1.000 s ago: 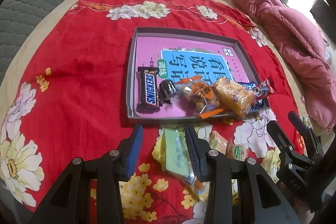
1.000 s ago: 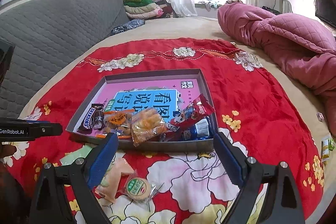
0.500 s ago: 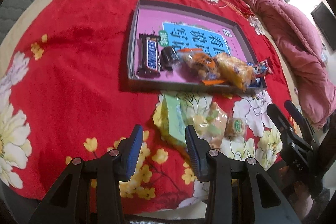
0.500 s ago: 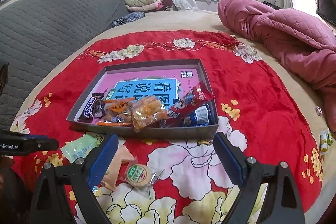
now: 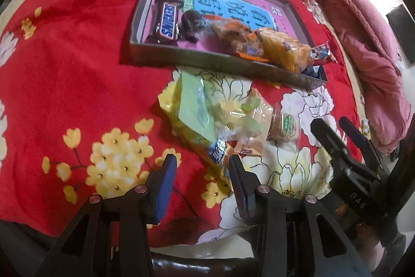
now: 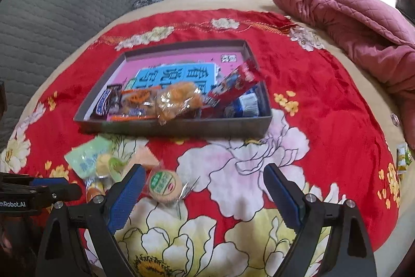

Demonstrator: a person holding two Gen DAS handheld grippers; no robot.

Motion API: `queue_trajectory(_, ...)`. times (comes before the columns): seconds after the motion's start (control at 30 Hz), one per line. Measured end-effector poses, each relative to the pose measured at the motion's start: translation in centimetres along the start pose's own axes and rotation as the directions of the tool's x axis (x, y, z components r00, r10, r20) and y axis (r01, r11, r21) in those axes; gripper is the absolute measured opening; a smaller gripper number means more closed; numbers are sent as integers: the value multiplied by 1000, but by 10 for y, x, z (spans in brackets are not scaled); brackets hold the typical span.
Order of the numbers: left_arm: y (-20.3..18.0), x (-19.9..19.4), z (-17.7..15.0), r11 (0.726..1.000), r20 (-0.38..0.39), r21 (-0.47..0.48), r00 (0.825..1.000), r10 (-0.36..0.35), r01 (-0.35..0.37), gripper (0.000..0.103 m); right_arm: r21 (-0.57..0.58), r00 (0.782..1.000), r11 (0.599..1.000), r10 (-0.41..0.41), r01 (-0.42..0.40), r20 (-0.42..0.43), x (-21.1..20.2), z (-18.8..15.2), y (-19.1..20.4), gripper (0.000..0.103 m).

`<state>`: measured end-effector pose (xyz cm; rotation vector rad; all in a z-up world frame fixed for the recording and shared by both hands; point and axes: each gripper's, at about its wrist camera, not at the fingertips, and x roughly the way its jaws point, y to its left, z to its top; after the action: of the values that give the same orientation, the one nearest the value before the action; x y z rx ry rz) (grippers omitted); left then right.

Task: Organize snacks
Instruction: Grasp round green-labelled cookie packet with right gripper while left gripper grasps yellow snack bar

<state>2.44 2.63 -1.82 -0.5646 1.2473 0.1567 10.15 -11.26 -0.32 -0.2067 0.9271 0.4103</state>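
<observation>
Item: green snack packet, lying on the red floral bedspread just short of the grey tray. We hold the left tool half open and empty; the packet lies ahead and slightly right, long axis running away from us. Right tool gapes wide, empty, nearer the round biscuit. Bed edge sits close behind; open cloth lies left.

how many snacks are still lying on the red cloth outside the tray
3 that I can make out, all just in front of the tray: a green packet, a clear-wrapped snack overlapping it, and a round green-labelled cake. Others may hide underneath.
</observation>
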Motion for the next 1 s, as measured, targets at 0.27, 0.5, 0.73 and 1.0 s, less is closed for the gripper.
queue_trajectory(0.27, 0, 9, -2, 999, -9, -40, 1000, -17, 16, 43, -59, 997, 998, 6, -10, -71, 16, -7, 15, 92)
queue_trajectory(0.5, 0, 13, 0, 998, -8, -51, 1000, -23, 23, 43, -51, 993, 999, 4, -10, -115, 30, -9, 17, 92)
queue_trajectory(0.73, -2, 17, 2, 998, -10, -54, 1000, -20, 20, 43, -39, 990, 999, 24, -30, -142, 42, -8, 19, 92)
queue_trajectory(1.0, -7, 24, 5, 998, -9, -58, 1000, -9, 8, 46, -38, 985, 997, 60, -66, -160, 51, -8, 23, 82)
